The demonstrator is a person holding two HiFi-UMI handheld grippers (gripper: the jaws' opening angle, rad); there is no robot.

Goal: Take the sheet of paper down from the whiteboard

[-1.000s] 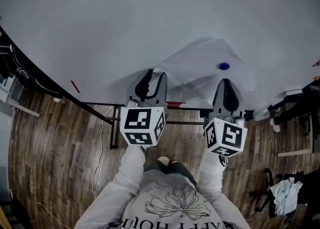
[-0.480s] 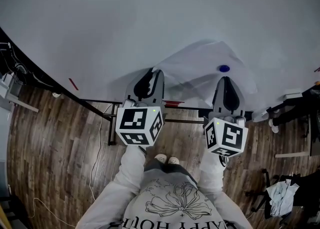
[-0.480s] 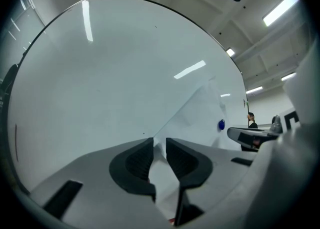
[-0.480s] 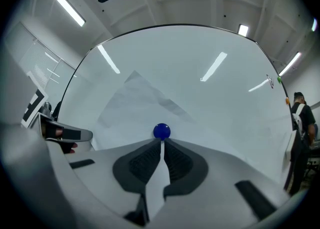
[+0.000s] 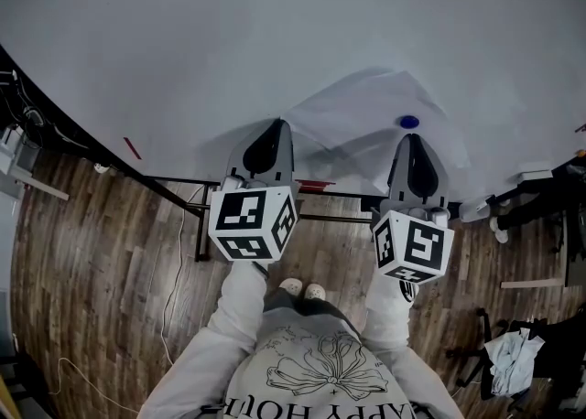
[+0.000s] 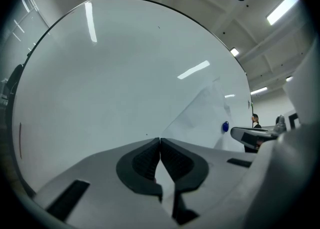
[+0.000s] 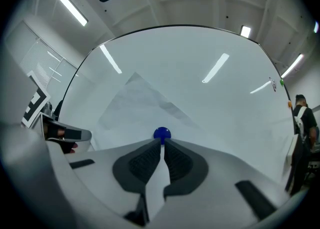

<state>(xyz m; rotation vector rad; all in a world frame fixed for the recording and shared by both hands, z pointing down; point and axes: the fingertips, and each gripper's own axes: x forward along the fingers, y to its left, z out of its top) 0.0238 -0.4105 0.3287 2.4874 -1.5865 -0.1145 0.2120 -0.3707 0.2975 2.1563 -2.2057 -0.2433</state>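
A white sheet of paper hangs crumpled on the whiteboard, pinned by a blue magnet. My left gripper is at the sheet's lower left corner; its jaws are closing and the pads meet on the paper edge. The sheet and the magnet show beyond it. My right gripper is shut on the sheet's lower edge just under the magnet, with a strip of paper between its pads.
A red marker lies on the board's tray between my grippers. The board's dark frame and stand rise from a wood floor. Desk clutter sits left; a chair with cloth sits right. A person stands far right.
My left gripper's jaws went from wide open to closed on the paper's lower left corner. The right gripper stayed shut in place under the magnet.
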